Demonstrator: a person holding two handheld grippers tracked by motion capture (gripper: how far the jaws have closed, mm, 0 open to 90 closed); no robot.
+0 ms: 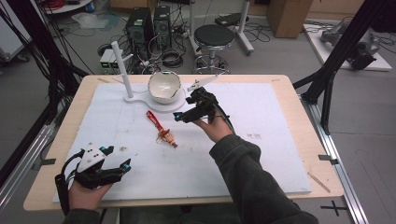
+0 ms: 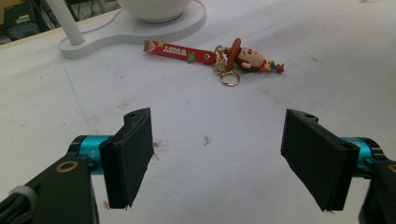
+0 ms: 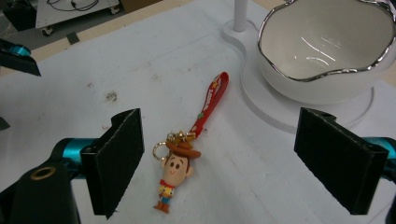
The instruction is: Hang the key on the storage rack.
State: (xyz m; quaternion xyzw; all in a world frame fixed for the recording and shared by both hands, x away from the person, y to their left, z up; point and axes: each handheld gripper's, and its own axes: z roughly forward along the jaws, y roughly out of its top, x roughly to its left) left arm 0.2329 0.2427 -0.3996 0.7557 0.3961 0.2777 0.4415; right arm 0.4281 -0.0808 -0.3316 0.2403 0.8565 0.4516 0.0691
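A keychain (image 1: pixel 161 128) lies on the white mat in the middle of the table: a small cowboy figure (image 3: pixel 173 179) with a brown hat, a gold ring and a red strap (image 2: pixel 180 51). Behind it a white bowl (image 1: pixel 164 86) with a silver rim stands on a white stand base (image 3: pixel 280 114). My right gripper (image 1: pixel 183 116) hovers open just right of the keychain, its pads (image 3: pixel 116 154) wide apart either side of the figure in the right gripper view. My left gripper (image 1: pixel 116 158) rests open near the front left edge, empty.
A white post (image 1: pixel 121 63) rises from the stand's left end. The mat (image 1: pixel 261 140) covers most of the wooden table (image 1: pixel 308 154). A black stool (image 1: pixel 213 37), computer towers and cables stand on the floor beyond the far edge.
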